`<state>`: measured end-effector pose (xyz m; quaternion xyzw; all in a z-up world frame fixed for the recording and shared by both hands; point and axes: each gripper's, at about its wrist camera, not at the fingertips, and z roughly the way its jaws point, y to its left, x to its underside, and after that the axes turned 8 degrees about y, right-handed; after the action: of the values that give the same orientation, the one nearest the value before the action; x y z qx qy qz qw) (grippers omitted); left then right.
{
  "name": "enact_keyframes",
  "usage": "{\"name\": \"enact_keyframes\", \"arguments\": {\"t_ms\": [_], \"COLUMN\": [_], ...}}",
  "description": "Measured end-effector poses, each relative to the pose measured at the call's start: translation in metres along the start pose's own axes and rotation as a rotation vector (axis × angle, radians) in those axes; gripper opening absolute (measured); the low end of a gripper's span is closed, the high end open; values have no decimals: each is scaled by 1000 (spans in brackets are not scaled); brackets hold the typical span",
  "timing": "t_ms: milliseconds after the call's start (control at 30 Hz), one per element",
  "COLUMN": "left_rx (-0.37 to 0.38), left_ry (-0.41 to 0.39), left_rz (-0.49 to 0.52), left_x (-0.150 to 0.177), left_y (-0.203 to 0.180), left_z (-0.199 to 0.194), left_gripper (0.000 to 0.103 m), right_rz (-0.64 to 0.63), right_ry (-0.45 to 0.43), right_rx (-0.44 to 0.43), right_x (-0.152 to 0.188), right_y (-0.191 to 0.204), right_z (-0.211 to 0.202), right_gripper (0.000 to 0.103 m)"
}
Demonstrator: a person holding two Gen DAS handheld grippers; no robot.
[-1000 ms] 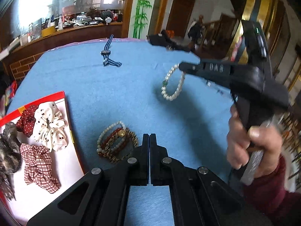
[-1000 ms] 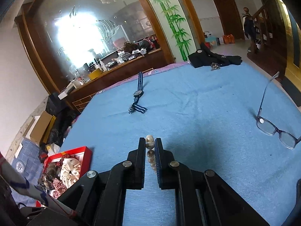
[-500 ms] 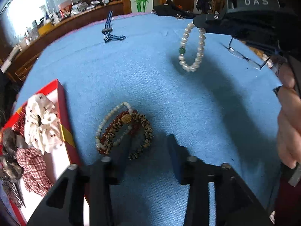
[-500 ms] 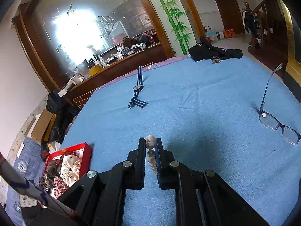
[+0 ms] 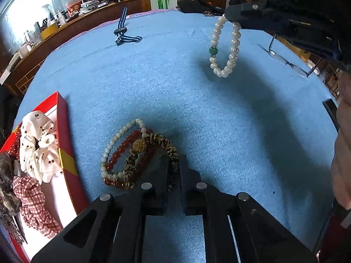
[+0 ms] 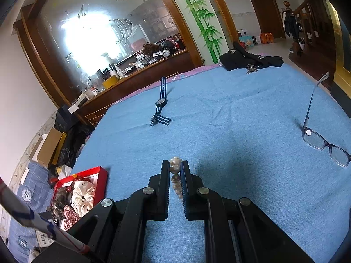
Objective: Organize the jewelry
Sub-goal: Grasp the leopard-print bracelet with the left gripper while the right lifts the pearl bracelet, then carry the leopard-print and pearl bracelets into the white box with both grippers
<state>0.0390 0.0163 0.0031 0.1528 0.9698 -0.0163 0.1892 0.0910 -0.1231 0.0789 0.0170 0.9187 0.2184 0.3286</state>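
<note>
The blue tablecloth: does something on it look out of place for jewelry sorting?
Yes. A pair of dark-framed eyeglasses sits at the right side of the blue tablecloth, one temple sticking up, and black gloves with keys lie at the far edge. Neither is jewelry.

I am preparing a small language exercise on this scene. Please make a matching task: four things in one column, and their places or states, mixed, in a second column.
Things:
1. pearl bracelet
2. leopard-pattern bracelet
3. white scrunchie
4. glasses

Places or states:
A. inside the red box
B. hanging from the right hand-held gripper
C. on the blue cloth, one temple up
D. between the left hand-held gripper fingers

Pairs: 1-B, 2-D, 3-A, 4-C
</note>
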Motion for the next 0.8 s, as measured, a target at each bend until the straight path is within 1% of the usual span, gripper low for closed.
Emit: {"name": "enact_keyframes", "arguments": {"t_ms": [33,67,167,333,533,633,800], "left_rx": [6,11,86,163,187,179,178], "left_ry": [-3,-7,-39,-120,-226,-266,-303], "left_rz": [-7,-16,-65,-118,-146,-156,-179], "left_x": [-1,-1,3,8,18,24,38], "left_y": [1,3,9,21,30,36,54], "left_z": [0,0,-6,-36,-81,-99,-121], "left_gripper": [7,4,4,4,4,4,4], "right_rz": [1,2,-1,-9,-33,-48,-49], "right_ry": [0,0,-3,-9,-17,-15,30], "right_rx": [1,0,-3,-13,-38,-59,-145], "right_x": [0,0,0,0,2,5,17], "right_y": [0,0,1,2,8,14,26], "right_z": [0,0,-1,-5,-12,-16,-20], "right_gripper": [10,10,10,10,10,10,10]}}
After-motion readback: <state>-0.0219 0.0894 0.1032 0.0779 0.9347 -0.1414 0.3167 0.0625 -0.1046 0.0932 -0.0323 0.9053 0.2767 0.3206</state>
